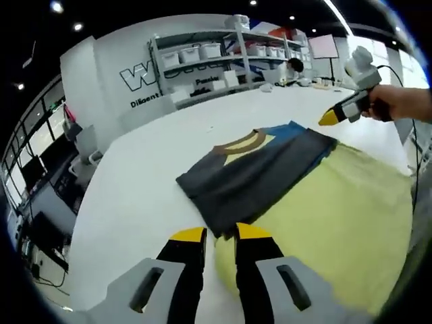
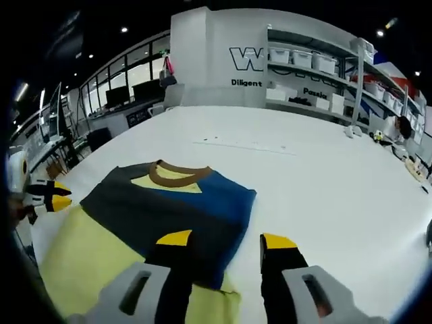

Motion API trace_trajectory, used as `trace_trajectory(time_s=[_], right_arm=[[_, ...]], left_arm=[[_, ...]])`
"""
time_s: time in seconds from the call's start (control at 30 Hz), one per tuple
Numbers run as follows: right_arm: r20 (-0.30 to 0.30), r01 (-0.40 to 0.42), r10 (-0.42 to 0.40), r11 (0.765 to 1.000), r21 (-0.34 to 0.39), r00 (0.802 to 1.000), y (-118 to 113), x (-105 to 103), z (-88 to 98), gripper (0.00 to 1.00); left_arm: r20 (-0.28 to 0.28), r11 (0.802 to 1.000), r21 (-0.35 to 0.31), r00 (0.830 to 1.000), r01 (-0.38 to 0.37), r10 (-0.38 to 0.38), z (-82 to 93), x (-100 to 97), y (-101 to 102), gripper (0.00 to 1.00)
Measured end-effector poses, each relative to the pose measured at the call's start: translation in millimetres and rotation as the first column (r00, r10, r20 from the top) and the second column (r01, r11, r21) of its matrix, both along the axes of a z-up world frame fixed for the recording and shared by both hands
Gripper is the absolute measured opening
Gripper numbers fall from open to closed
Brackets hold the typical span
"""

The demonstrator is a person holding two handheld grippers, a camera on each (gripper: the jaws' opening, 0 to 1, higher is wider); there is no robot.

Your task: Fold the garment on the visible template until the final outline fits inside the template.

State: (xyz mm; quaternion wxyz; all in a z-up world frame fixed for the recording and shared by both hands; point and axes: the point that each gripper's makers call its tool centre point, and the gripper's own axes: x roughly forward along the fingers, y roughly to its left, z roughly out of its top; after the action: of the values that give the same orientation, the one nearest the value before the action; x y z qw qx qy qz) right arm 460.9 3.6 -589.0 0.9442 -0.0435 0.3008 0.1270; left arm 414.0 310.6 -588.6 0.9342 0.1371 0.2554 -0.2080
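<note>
Back wall has a shelving unit (image 2: 317, 74) stacked with white bins (image 1: 191, 54); can't make out what's in any of them from here.

The garment (image 2: 169, 216) is lying flat on the white table (image 2: 324, 175), on top of a yellow-green template sheet (image 1: 337, 223). It's dark grey with a blue panel and a brown collar with a bit of yellow showing inside the neckline. It looks folded into a rough rectangle, collar end pointing away from me.

My left gripper (image 1: 219, 237) hovers at the garment's near edge, jaws only a narrow gap apart, nothing between them. My right gripper (image 2: 226, 241) has its jaws spread wide and empty, one jaw over the dark fabric and the other over bare table. In the left gripper view the right one shows far off, with my hand (image 1: 398, 102) on it. The template's near part is cut off behind my jaws.
</note>
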Motion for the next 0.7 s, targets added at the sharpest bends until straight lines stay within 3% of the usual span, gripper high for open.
trace_trajectory(time_s=[0.17,0.27,0.43,0.53,0.6,0.7], right_arm=[[-0.028,-0.016,0.017,0.999,0.032,0.999,1,-18,-0.3,0.33],[-0.038,-0.041,0.043,0.997,0.067,0.998,7,-27,1.7,0.36],[-0.018,-0.086,0.087,0.995,0.06,0.996,12,-44,11.3,0.34],[-0.009,-0.092,0.093,0.994,0.054,0.996,11,-50,9.1,0.32],[-0.025,-0.105,0.107,0.993,0.059,0.994,12,-57,4.3,0.32],[-0.028,-0.115,0.117,0.991,0.065,0.993,12,-68,2.9,0.32]], left_arm=[[0.031,1.0,-0.006,0.999,0.028,-0.028,13.2,-9.6,-4,0.14],[0.008,0.999,0.038,1.0,0.021,-0.021,9.4,-15.5,2,0.23],[0.004,1.0,-0.002,1.0,0.01,-0.01,15.6,-26.9,7,0.3],[0.041,0.999,-0.032,0.999,0.029,-0.028,24.9,-31.6,4,0.36],[0.027,0.996,-0.064,0.998,0.059,-0.057,27.0,-39.8,-3,0.41],[0.019,0.996,-0.049,0.997,0.079,-0.078,25.1,-46.5,-6,0.44]])
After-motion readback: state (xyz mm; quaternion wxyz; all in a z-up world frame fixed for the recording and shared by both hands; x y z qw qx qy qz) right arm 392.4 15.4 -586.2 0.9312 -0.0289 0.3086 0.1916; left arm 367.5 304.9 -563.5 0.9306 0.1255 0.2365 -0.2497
